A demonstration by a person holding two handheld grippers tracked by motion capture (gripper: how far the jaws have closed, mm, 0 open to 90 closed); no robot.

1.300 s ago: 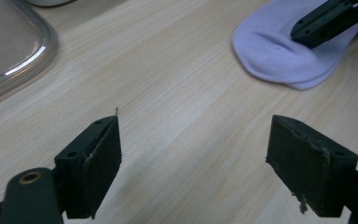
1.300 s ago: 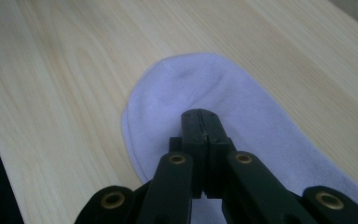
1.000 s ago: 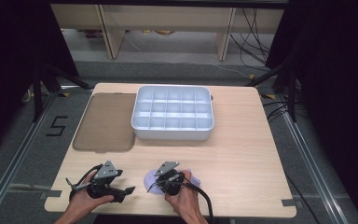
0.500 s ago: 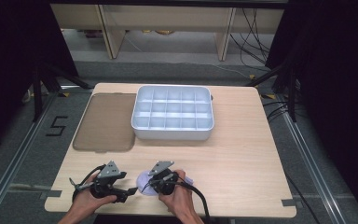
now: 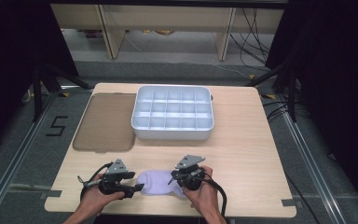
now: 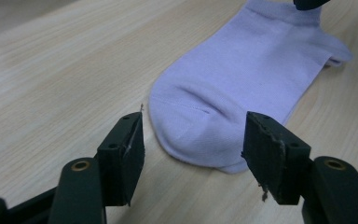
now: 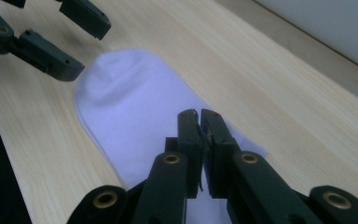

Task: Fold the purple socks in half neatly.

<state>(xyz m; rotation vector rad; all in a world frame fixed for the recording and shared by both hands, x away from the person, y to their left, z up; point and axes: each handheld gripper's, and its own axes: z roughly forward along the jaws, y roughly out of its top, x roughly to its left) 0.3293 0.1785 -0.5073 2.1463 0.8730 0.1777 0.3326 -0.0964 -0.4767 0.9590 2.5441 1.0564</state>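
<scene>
Near the front edge of the wooden table (image 5: 242,154), a pale lilac sock (image 5: 156,183) lies flat between the two hand-held grippers. At its toe end the left gripper (image 5: 137,188) points along the tabletop toward it; in the left gripper view the two black jaws stand apart on either side of the rounded toe (image 6: 200,140), their pads clear of the cloth, and they have just been closing in around it. At the other end of the sock the right gripper (image 5: 175,179) has its jaws pressed together, with only a thin seam between the pads in the right gripper view; the sock (image 7: 135,121) spreads out beneath and ahead of them, and whether any cloth is pinched in that seam cannot be told. That same view shows the left gripper (image 7: 81,44) at the far toe end, its jaws parted. A hand (image 5: 95,200) holds the left gripper and another hand (image 5: 205,198) holds the right, both coming in from the bottom edge, with black cables trailing from each tool. Farther back, well apart from the sock, stands a white tray (image 5: 172,133) divided into many small compartments, and just beside it on its left lies a flat brownish see-through lid (image 5: 105,123).
</scene>
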